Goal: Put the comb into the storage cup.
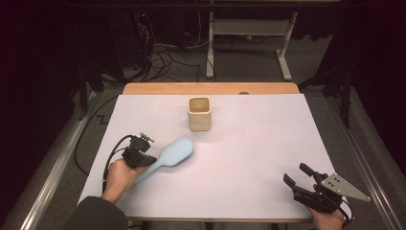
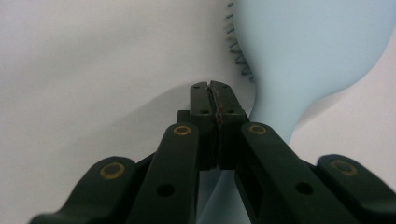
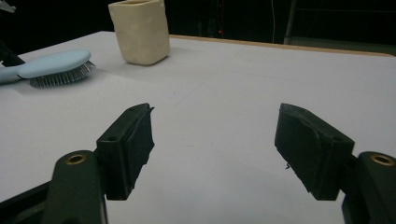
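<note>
Right tool [image 3: 215, 144] spread, left tool [image 2: 212, 100] clamped on smooth pale-blue bristled hairbrush [image 1: 167, 157]

Room beyond table [image 1: 268, 143] dark, nearly black; white table surface evenly lit from above, no glare. Soft shadows: beside cup [image 1: 199, 113], under hairbrush [image 1: 168, 155]. High view slightly soft, corners darkened. Left gripper view: broad grey shadow ahead of jaws, near jaw parts blurred, brush bristles fairly sharp. Right gripper view: foreground jaws soft, cup [image 3: 140, 31] and far table edge mildly blurred, dim background.
</note>
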`<action>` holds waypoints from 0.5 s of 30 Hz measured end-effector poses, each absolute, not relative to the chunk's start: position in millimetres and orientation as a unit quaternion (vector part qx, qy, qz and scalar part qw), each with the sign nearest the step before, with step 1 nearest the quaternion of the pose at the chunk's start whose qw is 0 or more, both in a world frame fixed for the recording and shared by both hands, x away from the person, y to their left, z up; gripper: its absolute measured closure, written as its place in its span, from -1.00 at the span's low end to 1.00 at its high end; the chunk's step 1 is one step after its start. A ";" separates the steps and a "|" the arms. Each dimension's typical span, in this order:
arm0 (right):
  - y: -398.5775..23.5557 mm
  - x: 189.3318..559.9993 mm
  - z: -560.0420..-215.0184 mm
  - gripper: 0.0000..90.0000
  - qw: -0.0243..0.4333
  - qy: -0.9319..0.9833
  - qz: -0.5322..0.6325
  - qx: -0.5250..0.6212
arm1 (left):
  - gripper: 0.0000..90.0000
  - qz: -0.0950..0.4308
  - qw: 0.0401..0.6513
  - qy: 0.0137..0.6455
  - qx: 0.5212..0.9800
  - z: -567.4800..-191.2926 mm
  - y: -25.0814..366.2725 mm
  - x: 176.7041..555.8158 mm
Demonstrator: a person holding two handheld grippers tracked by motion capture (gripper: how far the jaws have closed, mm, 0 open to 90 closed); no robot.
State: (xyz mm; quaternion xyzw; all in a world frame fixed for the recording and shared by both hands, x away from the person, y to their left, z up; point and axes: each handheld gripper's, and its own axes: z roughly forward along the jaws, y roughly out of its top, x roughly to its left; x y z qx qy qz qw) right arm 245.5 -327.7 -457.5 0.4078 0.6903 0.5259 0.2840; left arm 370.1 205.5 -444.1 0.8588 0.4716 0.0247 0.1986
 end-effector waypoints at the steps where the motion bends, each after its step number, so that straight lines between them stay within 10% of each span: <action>1: -327.7 245.5 -457.5 -0.37 0.284 0.690 0.526 0.408 | 0.96 0.024 0.200 0.472 0.858 -444.3 205.5 369.1; 15: -327.5 245.5 -457.5 -0.37 0.284 0.690 0.525 0.408 | 0.96 0.016 0.210 0.466 0.860 -445.3 202.6 357.3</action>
